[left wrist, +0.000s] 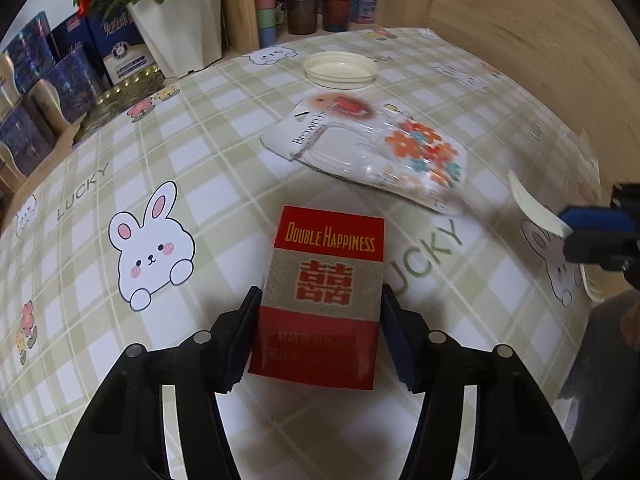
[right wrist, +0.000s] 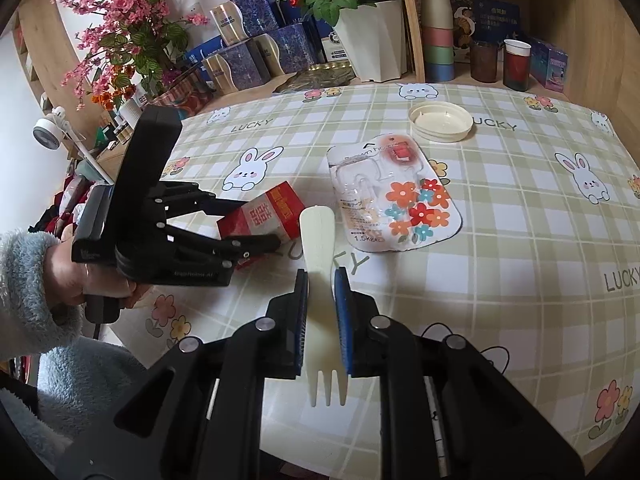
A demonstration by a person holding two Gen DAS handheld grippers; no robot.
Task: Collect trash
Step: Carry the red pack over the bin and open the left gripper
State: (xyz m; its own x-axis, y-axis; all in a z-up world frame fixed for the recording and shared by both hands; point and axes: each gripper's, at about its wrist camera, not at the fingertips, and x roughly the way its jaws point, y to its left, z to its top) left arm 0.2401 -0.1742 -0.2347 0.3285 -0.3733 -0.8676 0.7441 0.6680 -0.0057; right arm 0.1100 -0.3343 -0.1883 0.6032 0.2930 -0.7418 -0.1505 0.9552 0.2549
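Clamping our left gripper [left wrist: 320, 336] on the red cigarette pack [left wrist: 324, 296] at 6 o'clock, we pinch a plastic fork [right wrist: 322, 280] in the right gripper [right wrist: 321, 320] — hook packaging [left wrist: 372, 152] lies at 1 o'clock.

Black tongs [right wrist: 320, 312] with blue pads [right wrist: 342, 320], silver pivot screws; fluffy pale-blue sleeve [right wrist: 24, 280], bare hand [right wrist: 80, 276].

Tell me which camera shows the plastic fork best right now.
The right wrist view: the whole fork shows, tines toward the camera, between the right gripper pads. The left wrist view catches only its handle end at the frame's right edge.
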